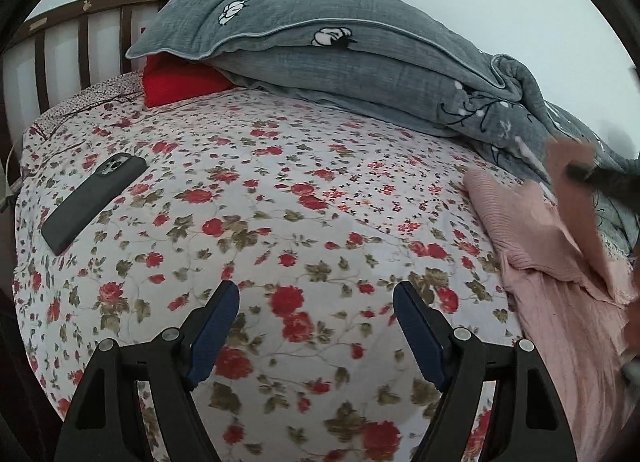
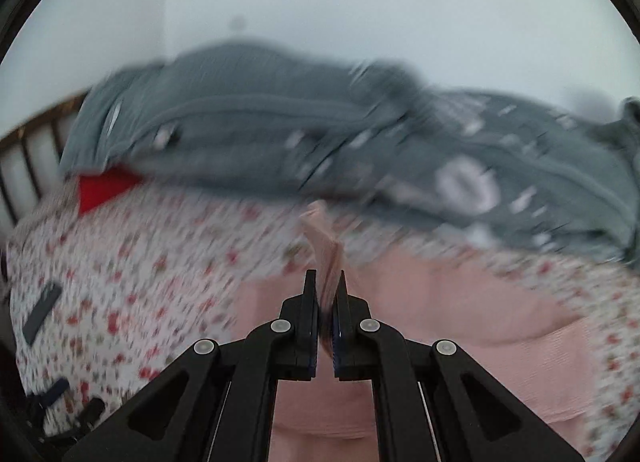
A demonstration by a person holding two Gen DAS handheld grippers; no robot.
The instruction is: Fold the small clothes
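Left claw [image 1: 316,294] black angular linkage, silver pivot screws, navy blue pads [image 1: 218,326], right claw [image 2: 327,282] alike

left tongs [image 1: 316,298] spread wide above floral bedsheet [image 1: 280,197], pink garment [image 1: 532,246] right, phone [image 1: 94,201] left

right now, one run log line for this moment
left gripper: open over bedsheet | right gripper: shut on pink garment, lifting an edge | phone: left on bed

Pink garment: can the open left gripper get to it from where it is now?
Probably yes. The left gripper hangs open over bare floral sheet, and nothing lies between it and the pink garment to its right, which the right gripper already pinches.
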